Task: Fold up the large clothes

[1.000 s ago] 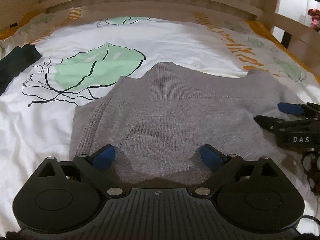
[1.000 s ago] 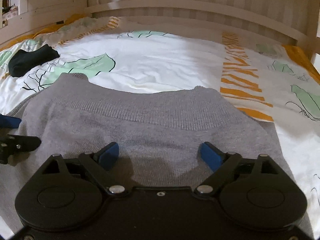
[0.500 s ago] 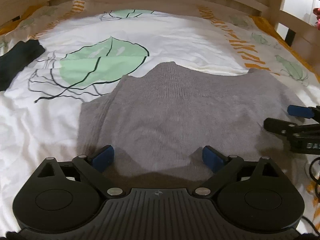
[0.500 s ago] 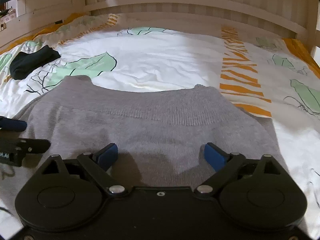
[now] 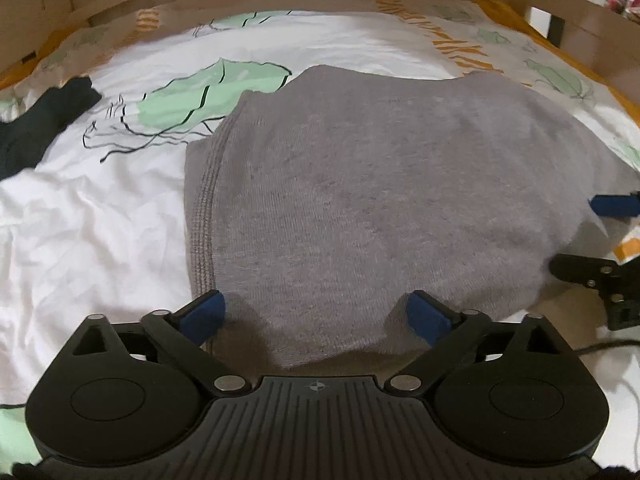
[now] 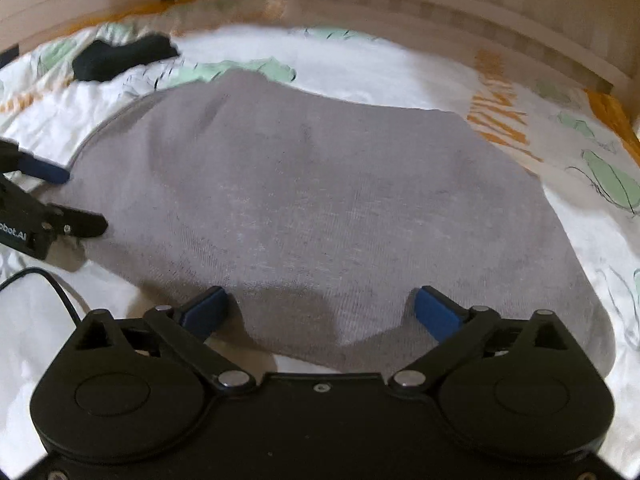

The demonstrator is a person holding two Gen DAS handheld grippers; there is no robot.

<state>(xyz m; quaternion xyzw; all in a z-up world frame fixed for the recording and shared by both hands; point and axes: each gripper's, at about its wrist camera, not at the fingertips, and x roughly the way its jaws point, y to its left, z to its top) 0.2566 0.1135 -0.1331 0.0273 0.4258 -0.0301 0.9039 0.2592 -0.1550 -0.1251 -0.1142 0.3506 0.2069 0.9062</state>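
Grey sweater lay folded on bed, over leaf-print sheet. Left tongs spread wide and opening further, pads clear of knit, only sweater's near edge between them. Right tongs likewise opening, nothing pinched, near hem lying between blue pads. Each tool showed at edge of other's view, beside sweater. Dark garment sat well apart, near wooden bed frame.
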